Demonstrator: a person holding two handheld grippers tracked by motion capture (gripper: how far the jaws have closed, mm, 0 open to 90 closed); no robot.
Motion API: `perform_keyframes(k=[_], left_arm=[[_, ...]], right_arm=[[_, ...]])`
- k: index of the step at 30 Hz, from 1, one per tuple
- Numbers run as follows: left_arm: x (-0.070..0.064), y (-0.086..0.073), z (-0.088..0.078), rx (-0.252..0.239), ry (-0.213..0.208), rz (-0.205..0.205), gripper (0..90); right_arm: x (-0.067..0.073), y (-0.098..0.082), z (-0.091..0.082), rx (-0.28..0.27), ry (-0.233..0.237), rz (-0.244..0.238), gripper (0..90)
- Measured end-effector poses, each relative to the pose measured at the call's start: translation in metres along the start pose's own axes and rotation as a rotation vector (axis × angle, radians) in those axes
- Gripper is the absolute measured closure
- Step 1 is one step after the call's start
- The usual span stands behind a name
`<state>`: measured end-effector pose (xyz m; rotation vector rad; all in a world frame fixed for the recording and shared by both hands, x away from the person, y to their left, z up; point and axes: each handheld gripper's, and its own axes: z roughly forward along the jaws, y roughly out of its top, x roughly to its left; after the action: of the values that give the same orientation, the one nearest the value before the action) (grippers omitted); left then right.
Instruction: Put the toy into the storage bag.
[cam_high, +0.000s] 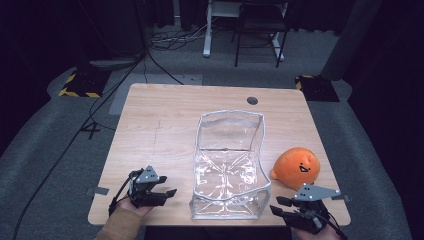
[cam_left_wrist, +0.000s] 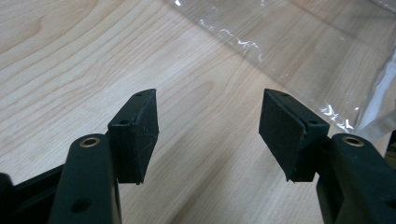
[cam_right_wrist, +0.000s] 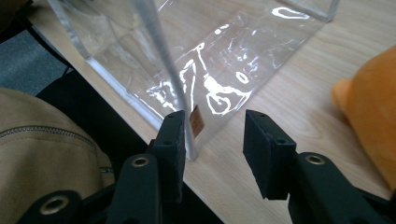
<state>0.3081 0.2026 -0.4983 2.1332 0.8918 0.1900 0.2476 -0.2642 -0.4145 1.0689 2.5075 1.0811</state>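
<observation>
Clear plastic bag (cam_high: 229, 165) stood open mid-counter (cam_high: 160, 115) — left tongs (cam_high: 167, 192) wide and empty beside it, right tongs (cam_high: 279, 204) parted, gripping nothing, near orange plush (cam_high: 296, 166).

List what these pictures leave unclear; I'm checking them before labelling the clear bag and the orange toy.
- Toy, right gripper view: the frame's right edge cuts it off, so its face is out of frame.
- Bag, high view: glare and see-through walls hide whether anything lies inside.
- Small brown tag, right gripper view: too small to read.
- Bag, left gripper view: only a corner shows, cut by the top edge.
</observation>
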Motion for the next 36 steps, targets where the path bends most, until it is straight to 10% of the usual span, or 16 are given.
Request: perform_keyframes(k=[36], left_arm=[[0.016, -0.033, -0.017, 0.026, 0.069, -0.067, 37.7]], right_arm=[[-0.106, 0.065, -0.039, -0.022, -0.177, 0.141, 59.4]])
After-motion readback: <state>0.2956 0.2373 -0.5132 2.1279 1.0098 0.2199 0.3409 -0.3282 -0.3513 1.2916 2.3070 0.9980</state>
